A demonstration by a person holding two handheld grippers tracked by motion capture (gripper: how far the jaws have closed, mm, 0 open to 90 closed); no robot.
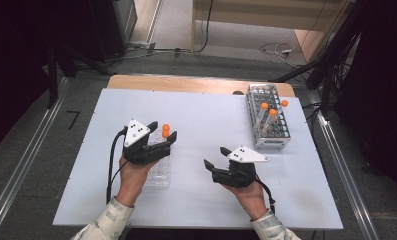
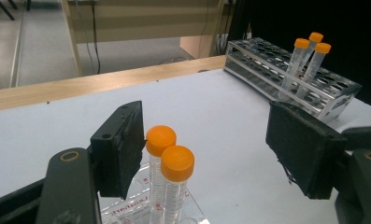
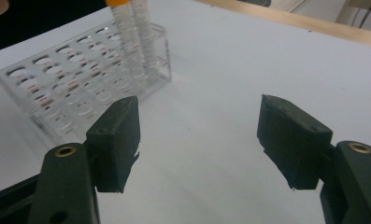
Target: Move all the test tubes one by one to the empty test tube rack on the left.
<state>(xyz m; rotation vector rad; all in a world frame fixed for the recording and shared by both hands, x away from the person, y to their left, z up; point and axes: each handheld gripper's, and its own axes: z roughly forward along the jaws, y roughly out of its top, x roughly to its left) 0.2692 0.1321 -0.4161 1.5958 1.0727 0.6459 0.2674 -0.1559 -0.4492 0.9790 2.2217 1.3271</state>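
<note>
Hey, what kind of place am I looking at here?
Probably a lab bench set up for recording: orange-capped tubes stand in a clear rack, a metal rack holds more, and cables trail over the floor behind.

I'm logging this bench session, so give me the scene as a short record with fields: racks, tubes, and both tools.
surface: white table
clear rack: near left, under the left tool
tubes in clear rack: two, orange caps, upright
metal rack: far right
tubes in metal rack: three, orange caps
left tool: open, jaws either side of the two tubes, not pressing
right tool: open, nothing between its jaws
</note>
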